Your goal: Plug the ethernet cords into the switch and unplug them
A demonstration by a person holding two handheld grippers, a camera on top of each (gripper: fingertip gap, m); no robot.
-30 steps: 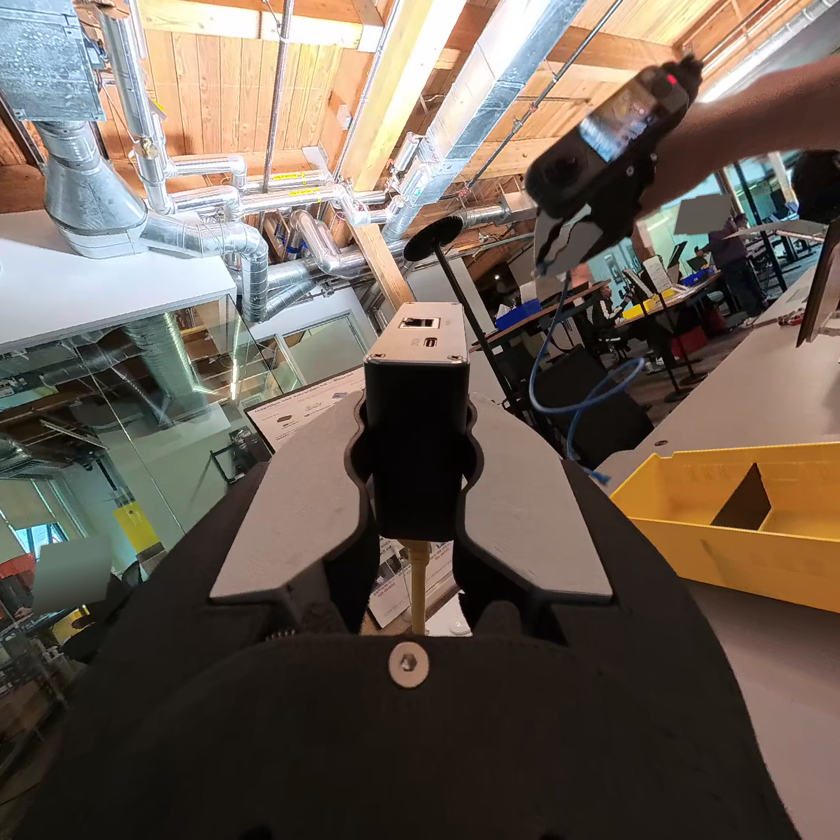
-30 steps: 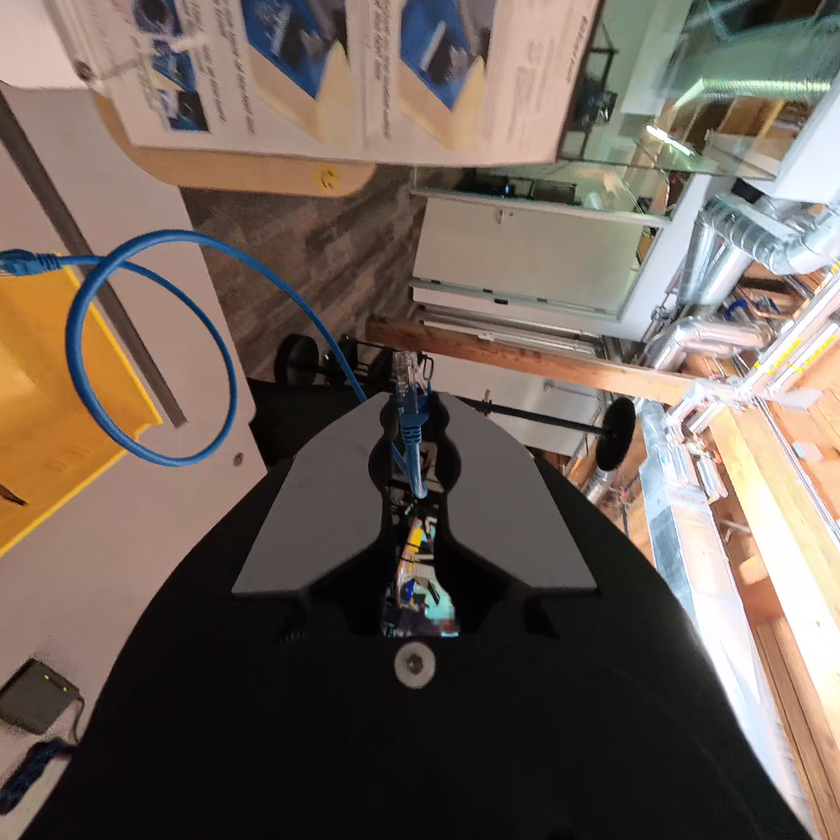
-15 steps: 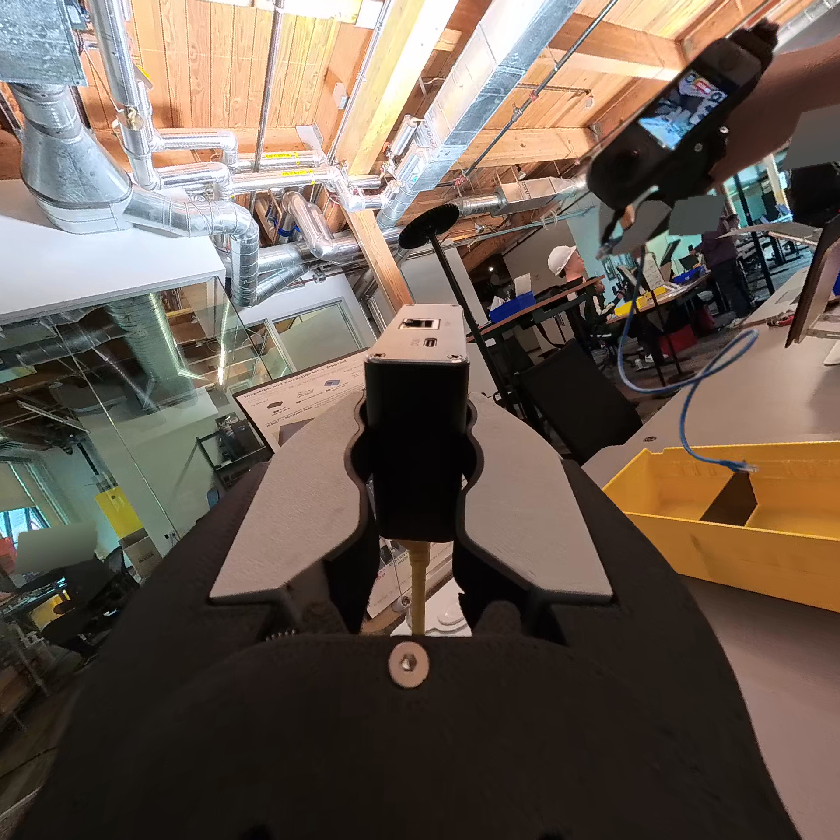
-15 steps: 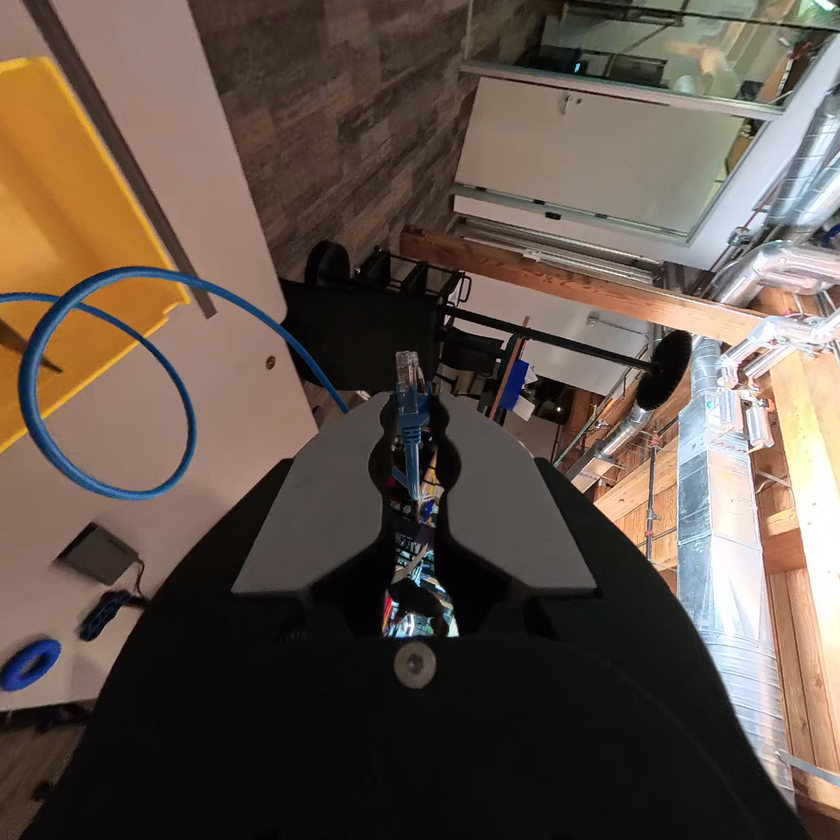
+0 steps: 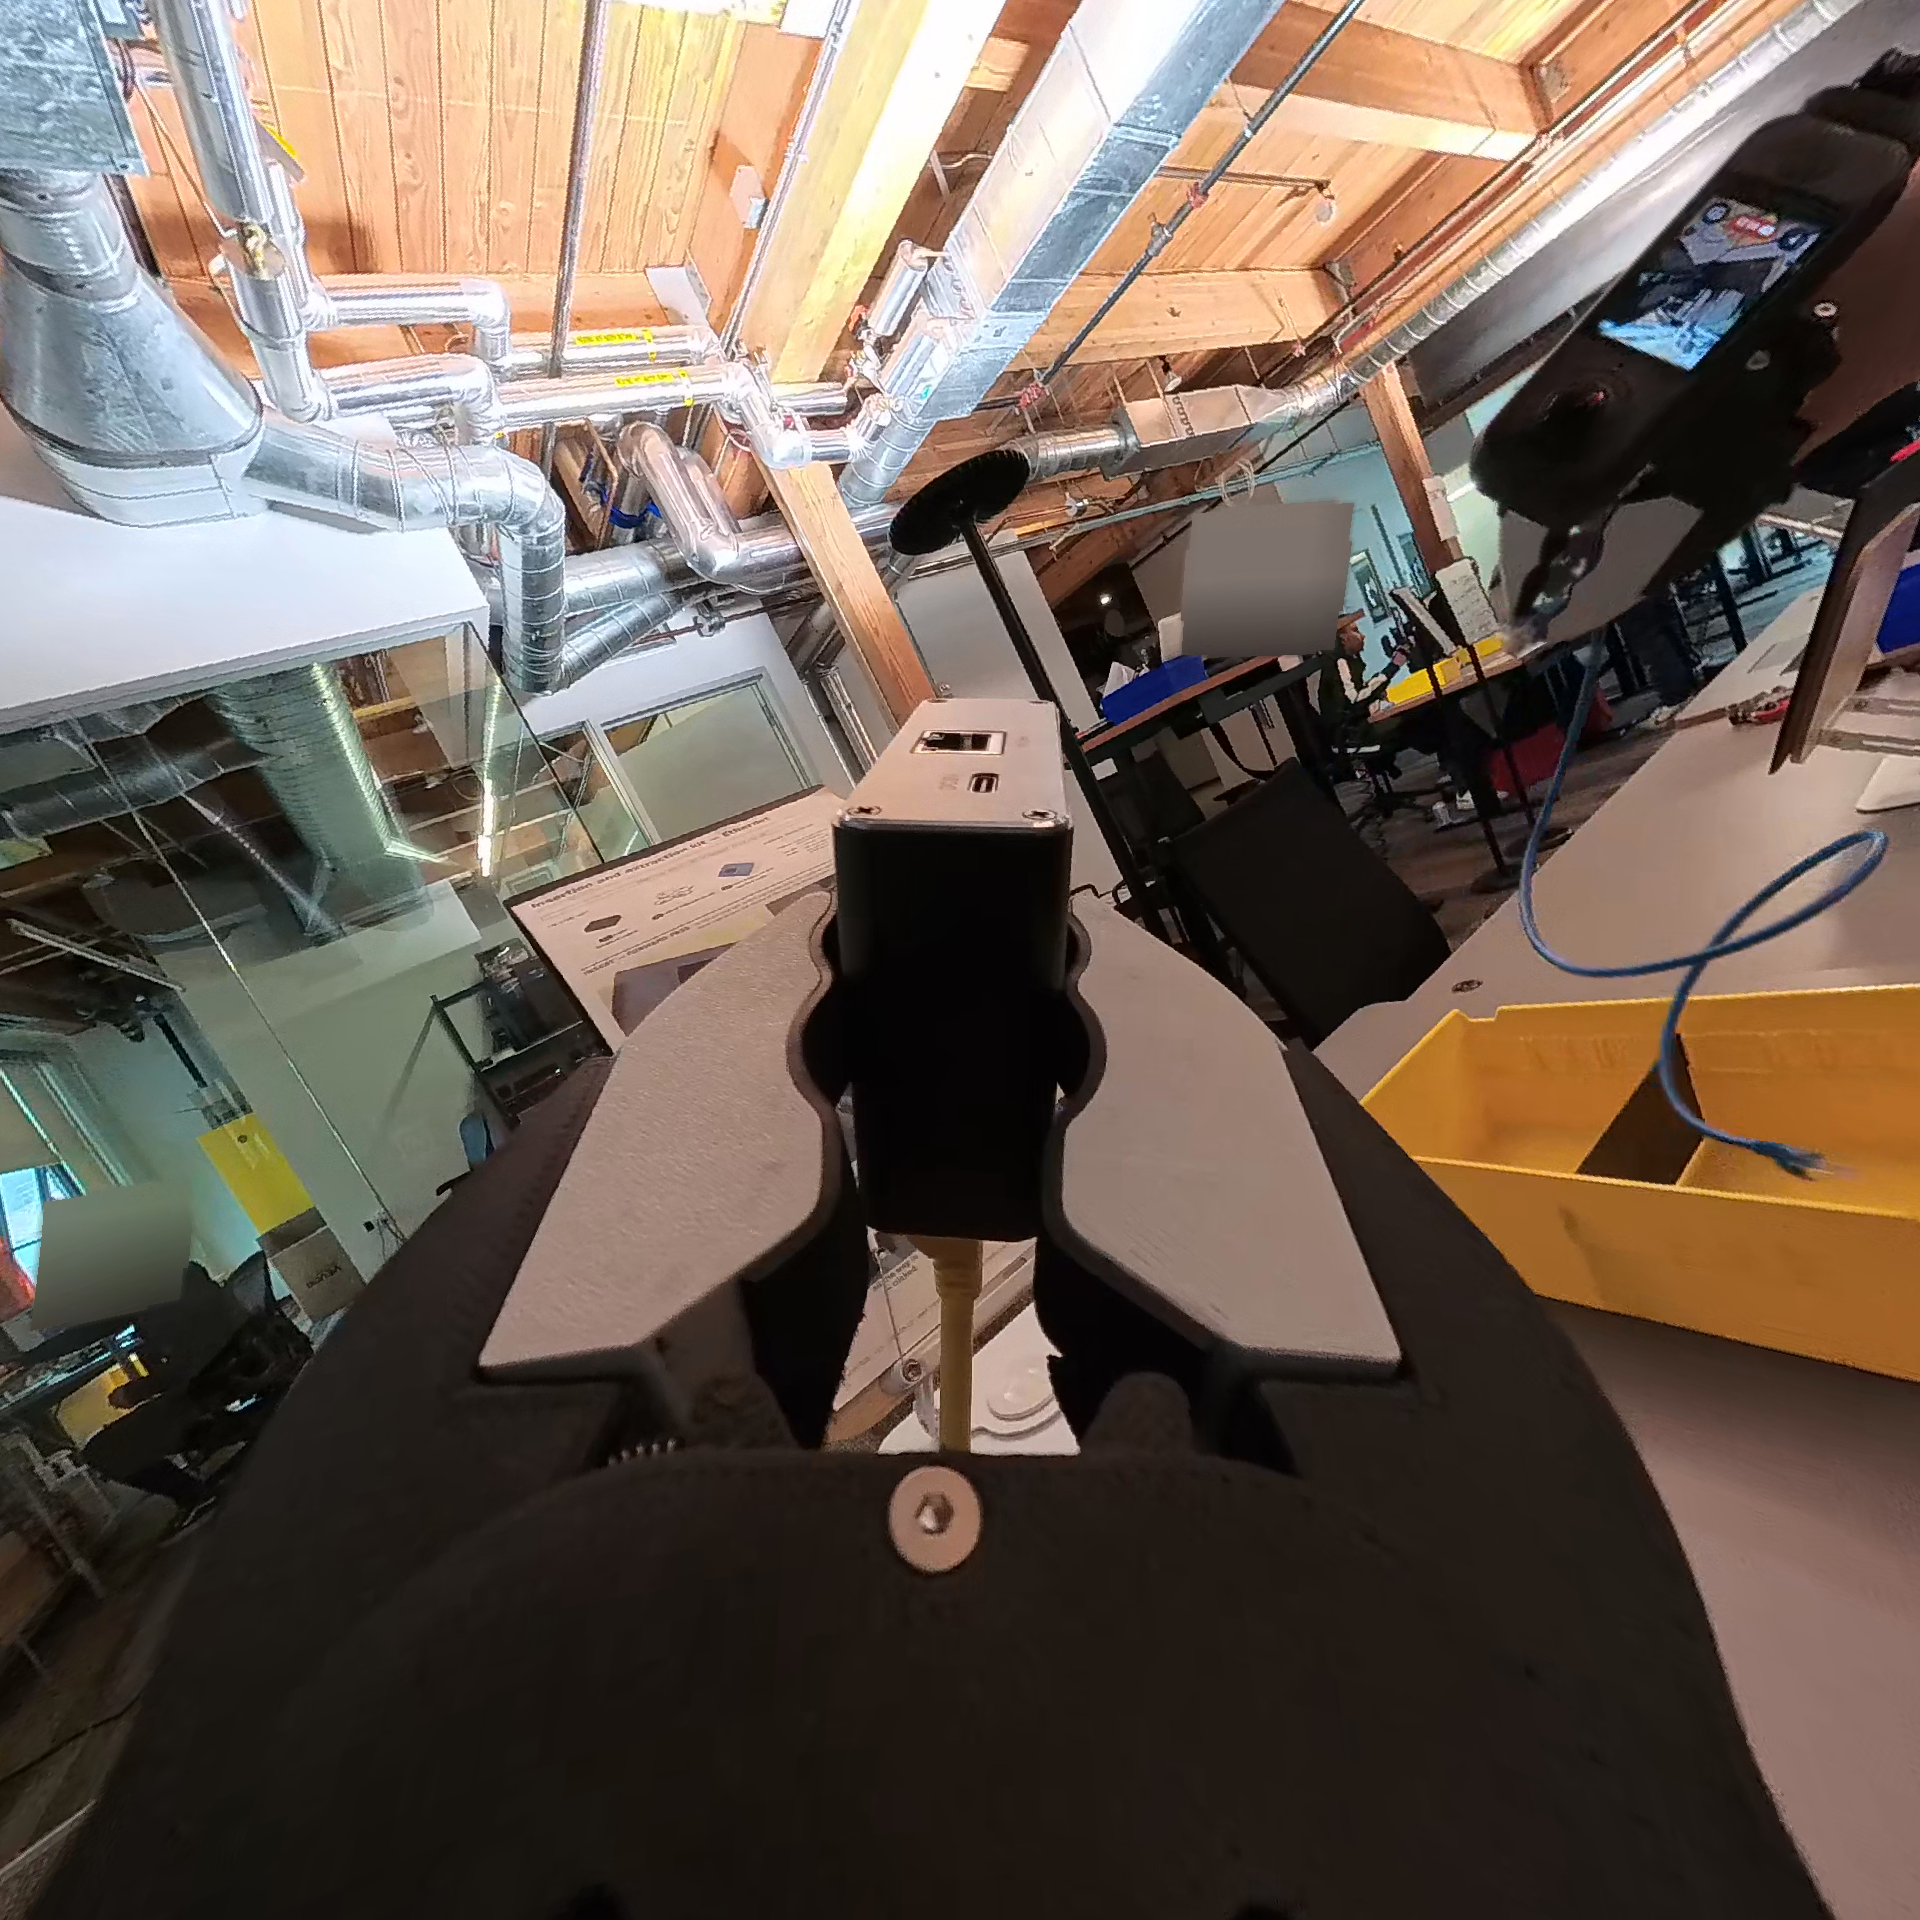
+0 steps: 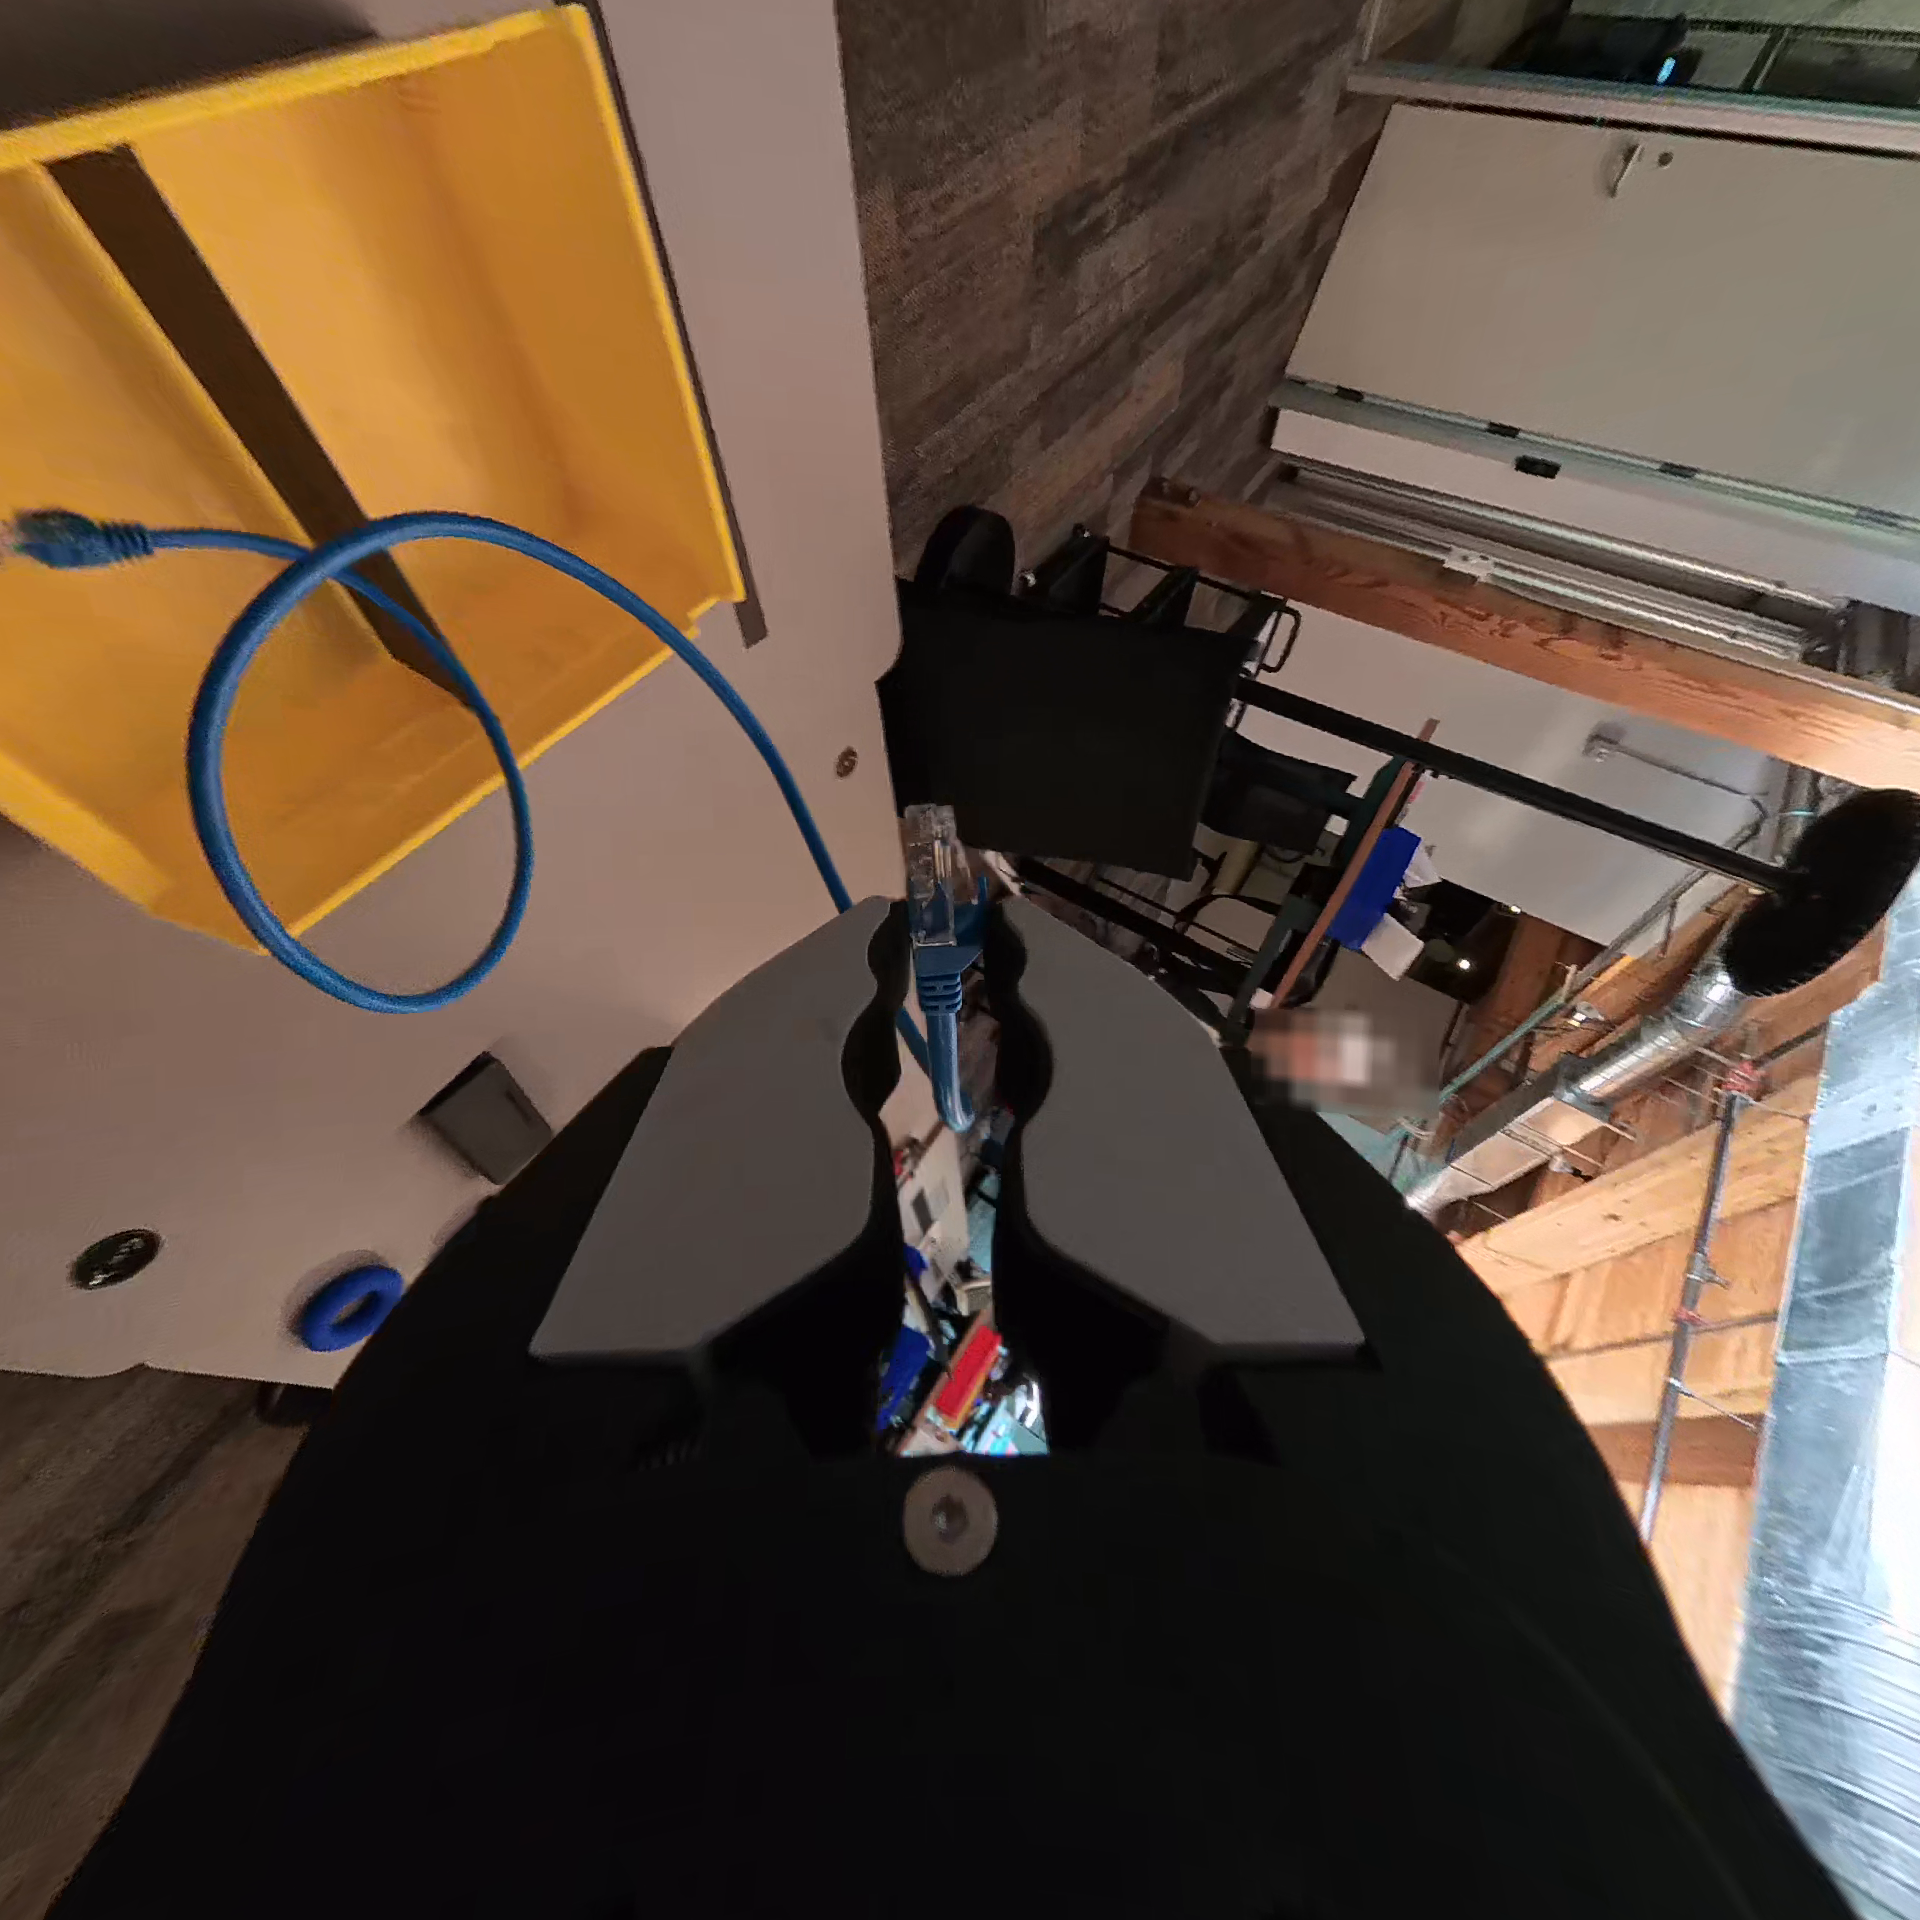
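Note:
My left gripper (image 5: 951,930) is shut on a black box-shaped switch (image 5: 951,997), held upright with its silver port end (image 5: 961,764) pointing up and away. A beige cord (image 5: 956,1351) is plugged into its near end. My right gripper (image 6: 940,914) is shut on the plug of a blue ethernet cord (image 6: 935,935); the clear plug tip sticks out past the fingers. The cord loops (image 6: 353,769) over the yellow bin and its free plug (image 6: 62,538) hangs loose. In the left wrist view the right gripper (image 5: 1569,582) is high at the right, the blue cord (image 5: 1683,935) dangling from it.
A yellow divided bin (image 5: 1662,1174) stands on the grey table (image 5: 1714,1507) at the right; it also shows in the right wrist view (image 6: 343,416). A small grey box (image 6: 483,1117) and a blue ring (image 6: 343,1314) lie on the table. A black chair (image 5: 1299,914) is behind.
My right gripper has moved right and away from the switch with the blue cord; the cord's free end now hangs over the yellow bin. The left gripper keeps the switch still.

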